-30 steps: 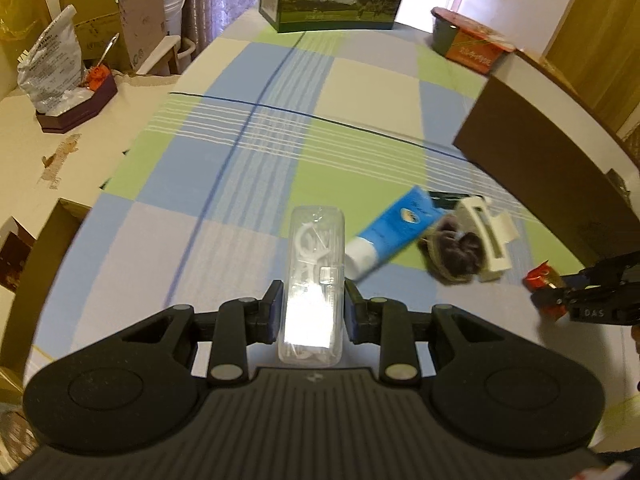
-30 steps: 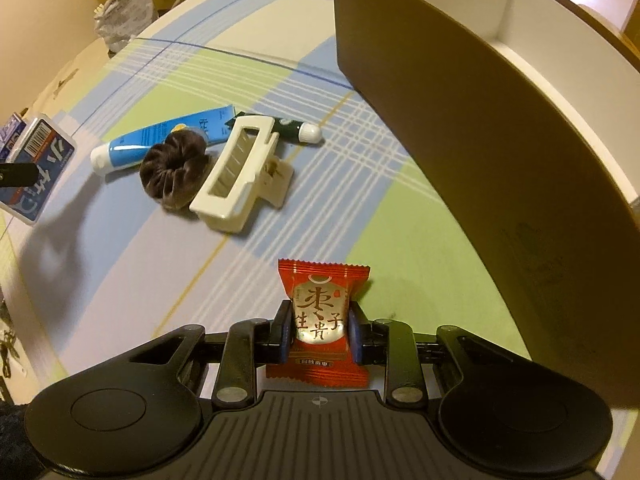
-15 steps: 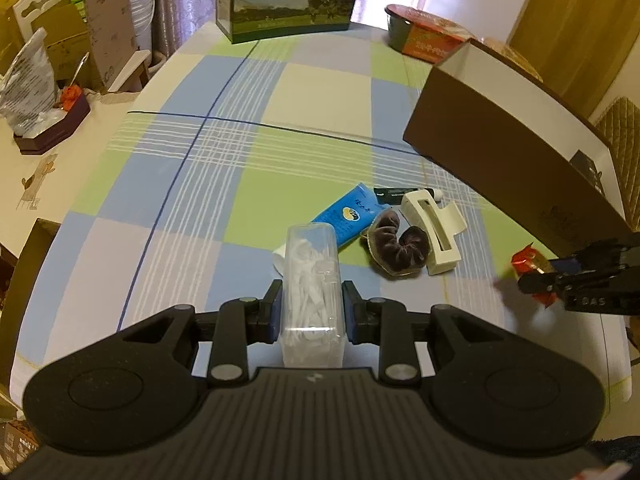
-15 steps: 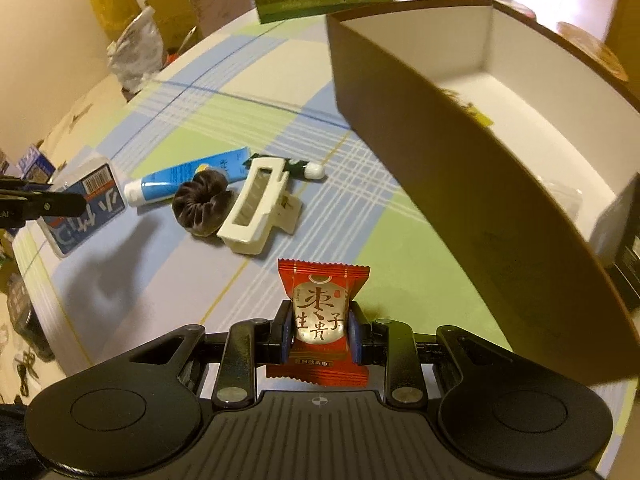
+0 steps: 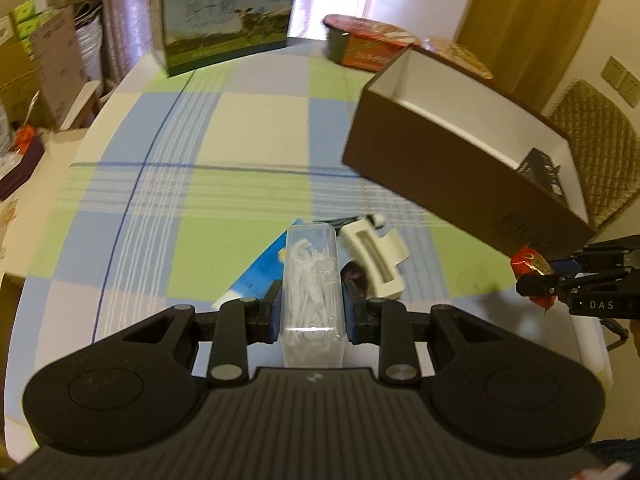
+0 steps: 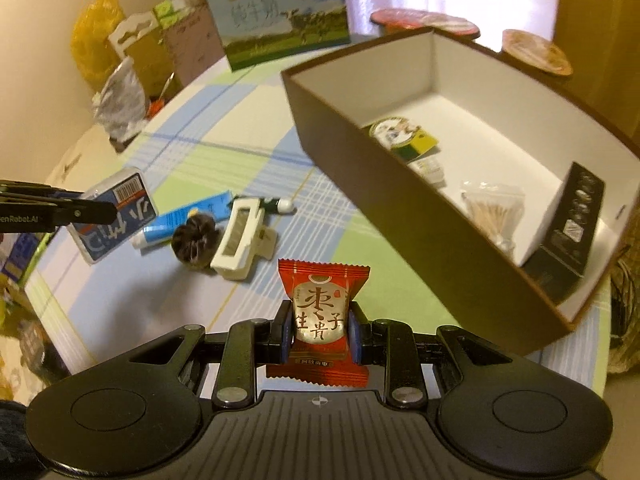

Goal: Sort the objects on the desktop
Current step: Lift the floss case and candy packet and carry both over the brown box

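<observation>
My left gripper is shut on a clear box of floss picks and holds it above the checked tablecloth; from the right wrist view it shows its blue label. My right gripper is shut on a red candy packet, also seen at the right of the left wrist view. The brown box with white inside stands at the right, near both grippers. On the cloth lie a blue tube, a dark scrunchie, a cream hair claw and a small dark pen-like item.
Inside the brown box are a round-labelled packet, a bag of cotton swabs and a black carton. A milk carton box and instant noodle bowls stand at the table's far edge. A chair is behind the box.
Both grippers have risen with their loads and moved toward the brown box, so its inside now shows. The items on the cloth have not moved.
</observation>
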`<state>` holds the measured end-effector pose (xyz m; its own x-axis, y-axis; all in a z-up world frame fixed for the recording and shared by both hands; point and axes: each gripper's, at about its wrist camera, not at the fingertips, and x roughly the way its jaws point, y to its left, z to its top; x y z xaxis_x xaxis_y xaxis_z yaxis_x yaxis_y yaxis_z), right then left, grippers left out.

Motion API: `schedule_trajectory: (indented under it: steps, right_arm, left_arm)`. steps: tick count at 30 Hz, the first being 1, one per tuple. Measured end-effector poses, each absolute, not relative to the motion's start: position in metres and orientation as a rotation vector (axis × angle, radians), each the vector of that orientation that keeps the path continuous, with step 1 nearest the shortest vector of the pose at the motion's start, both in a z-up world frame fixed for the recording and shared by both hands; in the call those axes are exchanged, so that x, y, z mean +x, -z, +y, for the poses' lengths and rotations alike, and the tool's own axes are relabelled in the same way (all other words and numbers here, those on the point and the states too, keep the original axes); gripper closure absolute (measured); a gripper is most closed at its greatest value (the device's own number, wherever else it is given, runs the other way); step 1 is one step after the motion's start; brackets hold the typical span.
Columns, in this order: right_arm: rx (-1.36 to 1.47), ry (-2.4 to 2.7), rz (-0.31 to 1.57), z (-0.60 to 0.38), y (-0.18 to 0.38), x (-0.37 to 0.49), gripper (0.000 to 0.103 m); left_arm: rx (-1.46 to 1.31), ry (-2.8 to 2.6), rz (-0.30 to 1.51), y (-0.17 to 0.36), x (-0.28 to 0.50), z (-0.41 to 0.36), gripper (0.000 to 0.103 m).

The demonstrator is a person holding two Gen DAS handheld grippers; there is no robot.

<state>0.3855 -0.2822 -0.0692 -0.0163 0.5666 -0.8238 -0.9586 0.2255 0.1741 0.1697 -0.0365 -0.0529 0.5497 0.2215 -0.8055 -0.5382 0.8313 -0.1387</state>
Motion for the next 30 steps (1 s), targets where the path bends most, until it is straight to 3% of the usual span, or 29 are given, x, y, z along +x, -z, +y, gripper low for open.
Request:
schedule_trajectory:
  steps: [30]
  right_arm:
    - [-0.307,-1.064,0.822,-0.277,0.002,0.465,0.079]
  left_arm:
    - [-0.253,-0.077,0.737,-0.016,0.324,-0.028,0.079]
